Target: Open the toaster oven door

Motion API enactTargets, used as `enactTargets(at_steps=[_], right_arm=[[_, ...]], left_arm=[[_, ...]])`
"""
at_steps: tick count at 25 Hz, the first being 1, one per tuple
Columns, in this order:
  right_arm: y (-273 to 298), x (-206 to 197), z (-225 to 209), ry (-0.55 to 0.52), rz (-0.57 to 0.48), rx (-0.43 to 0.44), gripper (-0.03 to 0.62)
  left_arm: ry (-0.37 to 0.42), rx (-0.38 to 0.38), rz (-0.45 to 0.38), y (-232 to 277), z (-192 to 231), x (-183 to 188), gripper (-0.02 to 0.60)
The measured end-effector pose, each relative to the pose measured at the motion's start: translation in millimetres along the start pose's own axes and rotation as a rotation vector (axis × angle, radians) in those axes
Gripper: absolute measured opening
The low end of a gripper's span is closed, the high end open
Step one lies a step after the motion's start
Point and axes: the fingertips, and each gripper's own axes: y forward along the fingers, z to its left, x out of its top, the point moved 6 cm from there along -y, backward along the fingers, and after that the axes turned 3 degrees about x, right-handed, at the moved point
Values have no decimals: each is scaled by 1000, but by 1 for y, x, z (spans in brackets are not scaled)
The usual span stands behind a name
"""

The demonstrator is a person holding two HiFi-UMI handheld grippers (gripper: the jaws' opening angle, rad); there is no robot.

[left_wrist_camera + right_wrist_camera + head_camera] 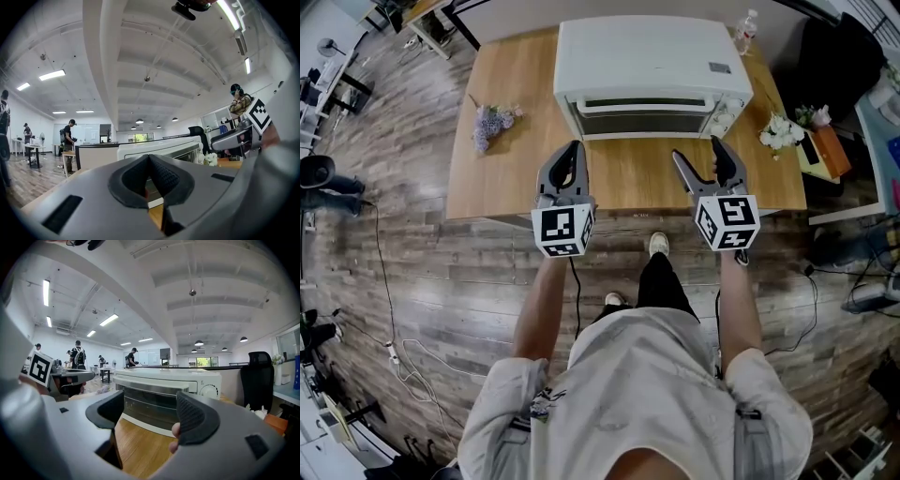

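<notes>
Arms (pixel 546 300) extended toward toaster oven (pixel 652 75); left tool (pixel 574 148) pinched together, right tool (pixel 696 150) spread wide, empty.

Table (pixel 516 183) with toaster oven (pixel 649 67), flowers (pixel 492 123)

open tabletop (pixel 628 183) before toaster oven (pixel 649 70), flowers (pixel 492 122) flanking

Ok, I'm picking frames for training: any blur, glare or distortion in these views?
Head view: sharp, evenly lit, wide-angle bending at the edges. Left gripper view: strong fisheye, dark corners, bright ceiling strip lights, left claw filling the foreground. Right gripper view: same fisheye, toaster oven crisp.
</notes>
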Motion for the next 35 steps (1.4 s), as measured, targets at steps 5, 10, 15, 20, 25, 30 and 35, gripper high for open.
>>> enactTargets(at_steps=[5, 10, 15, 20, 25, 30, 35], right_arm=[[14, -3, -9, -27, 27, 8, 362], [26, 5, -14, -127, 47, 38, 362], [43, 16, -10, -250, 94, 108, 362], [57, 20, -4, -439, 184, 177, 360], [70, 19, -1, -613, 273, 223, 323], [77, 22, -2, -766, 333, 241, 281], [86, 24, -3, -905, 408, 262, 263]], left_arm=[[12, -4, 17, 11, -1, -5, 14], [27, -3, 23, 21, -4, -3, 14], [32, 18, 34, 26, -2, -3, 14], [18, 36, 35, 29, -1, -6, 14], [5, 42, 42, 32, -1, -10, 14], [-8, 43, 52, 33, -2, -16, 14], [-12, 47, 56, 30, 0, -18, 14]])
